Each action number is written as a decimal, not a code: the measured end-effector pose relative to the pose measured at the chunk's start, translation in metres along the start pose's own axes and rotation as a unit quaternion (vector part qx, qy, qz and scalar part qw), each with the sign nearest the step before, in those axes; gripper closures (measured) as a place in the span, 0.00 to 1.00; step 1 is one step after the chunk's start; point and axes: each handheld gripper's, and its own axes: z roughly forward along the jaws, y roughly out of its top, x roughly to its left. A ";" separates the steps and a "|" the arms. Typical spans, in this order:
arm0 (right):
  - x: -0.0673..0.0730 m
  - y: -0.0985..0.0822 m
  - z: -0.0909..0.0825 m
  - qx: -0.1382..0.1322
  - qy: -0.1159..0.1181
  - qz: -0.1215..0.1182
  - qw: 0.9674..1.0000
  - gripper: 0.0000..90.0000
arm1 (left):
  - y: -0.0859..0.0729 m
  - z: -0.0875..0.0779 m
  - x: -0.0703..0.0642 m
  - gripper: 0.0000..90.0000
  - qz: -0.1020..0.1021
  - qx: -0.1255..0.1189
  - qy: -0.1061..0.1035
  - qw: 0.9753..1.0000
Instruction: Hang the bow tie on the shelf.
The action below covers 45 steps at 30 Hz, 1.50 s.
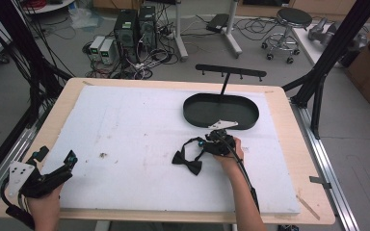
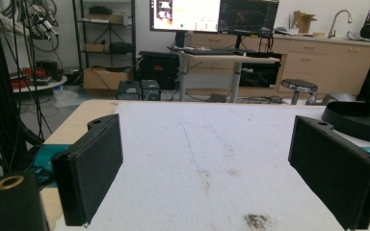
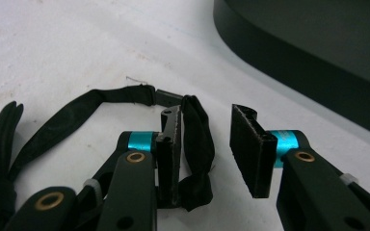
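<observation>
- A black bow tie (image 1: pixel 187 161) lies flat on the white foam sheet (image 1: pixel 125 130) that covers the wooden worktop (image 1: pixel 289 159), a little toward 5 o'clock from the sheet's middle.
- Its thin black strap (image 3: pixel 86 108) loops away from the knot toward 2 o'clock and reaches the right gripper (image 3: pixel 204 144).
- In the right gripper view a fold of the strap stands between the fingers (image 3: pixel 171 149), lying against one pad; the other pad is apart from it, so the fingers are narrowly parted and not clamped.
- A black oval tray (image 1: pixel 197 113) with an upright hanger bar sits just beyond the right gripper, at 12 o'clock from it.
- The left gripper (image 1: pixel 70 161) rests at the sheet's 8 o'clock corner, well apart from the bow tie, its fingers (image 2: pixel 94 168) spread wide with nothing between them.
</observation>
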 end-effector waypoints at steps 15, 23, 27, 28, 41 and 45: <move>0.014 0.000 0.005 0.015 -0.004 -0.053 0.998 0.97 | 0.000 0.000 0.000 0.14 -0.003 0.000 -0.001 1.000; 0.026 0.002 -0.009 -0.033 -0.045 -0.099 0.993 0.97 | 0.000 -0.001 0.003 0.14 -0.007 -0.002 0.001 1.000; 0.030 0.007 -0.022 -0.077 -0.064 -0.122 0.988 0.97 | 0.000 -0.001 0.002 0.14 -0.008 -0.002 0.000 1.000; 0.031 0.007 -0.025 -0.086 -0.069 -0.123 0.986 0.97 | 0.000 -0.001 0.002 0.14 -0.008 -0.002 -0.001 1.000; 0.021 0.016 -0.070 -0.232 -0.117 -0.086 0.962 0.97 | -0.003 0.001 -0.001 0.14 -0.006 0.001 -0.005 1.000; 0.019 0.022 -0.079 -0.253 -0.125 -0.085 0.955 0.97 | -0.003 0.002 -0.002 0.14 -0.005 0.003 -0.008 1.000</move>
